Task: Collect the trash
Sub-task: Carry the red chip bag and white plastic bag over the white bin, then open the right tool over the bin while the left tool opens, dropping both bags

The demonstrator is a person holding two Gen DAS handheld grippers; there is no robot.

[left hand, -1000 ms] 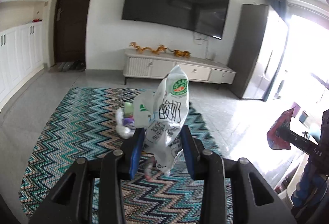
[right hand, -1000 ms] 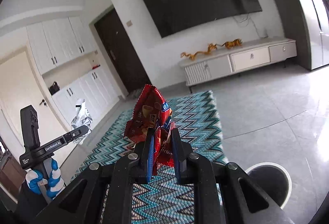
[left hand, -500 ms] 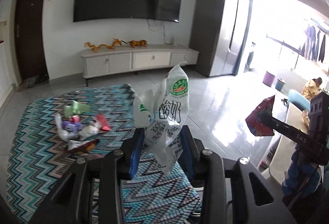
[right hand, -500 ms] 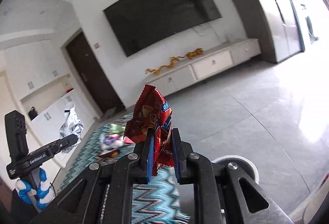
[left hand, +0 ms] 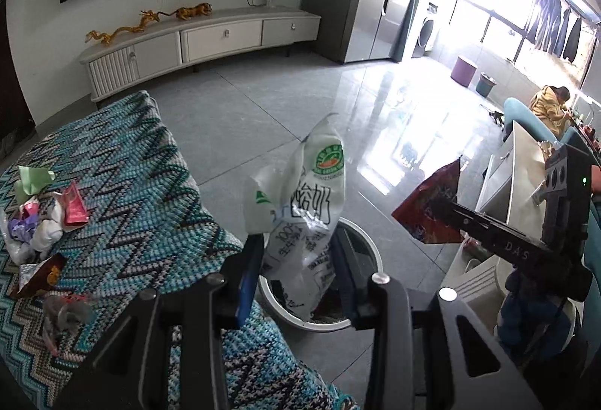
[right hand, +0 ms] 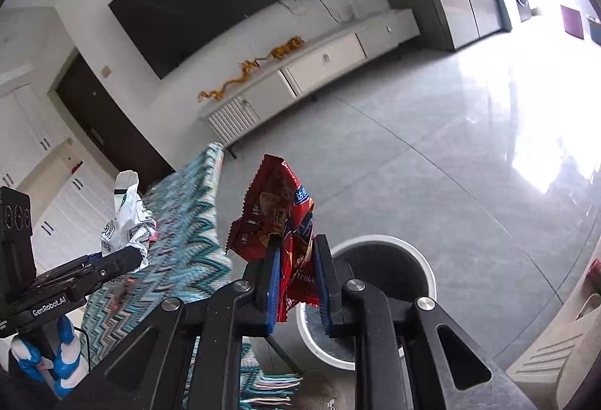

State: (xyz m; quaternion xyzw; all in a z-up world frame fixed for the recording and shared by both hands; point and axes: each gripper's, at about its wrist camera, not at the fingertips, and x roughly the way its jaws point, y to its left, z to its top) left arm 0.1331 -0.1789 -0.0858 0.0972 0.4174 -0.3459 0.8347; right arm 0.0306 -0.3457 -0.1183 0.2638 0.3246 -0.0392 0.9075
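Room: living rm w/ grey tile floor, TV on far wall, low white cabinet under it, zigzag teal rug at left.
Bin: round white bin stands on tile just off rug's near right corner, prob. so both hands reach it w/o stepping on the litter.
Left gripper: jaws narrow, pinching a white plastic bag by its lower part; bag sticks up loose, its bottom hangs over the bin mouth. Held low on the film so top flops free, my guess.
Right gripper: jaws nearly together & clamped on a red snack wrapper, which stands up crumpled; bin sits right behind/below it.
Leftover trash: pile of wrappers on rug, far left, well apart from bin.
Stage: both pieces carried to bin, not yet let go. Judged next: open jaws over the mouth.
Risk: light film may cling to pads or drift past rim.
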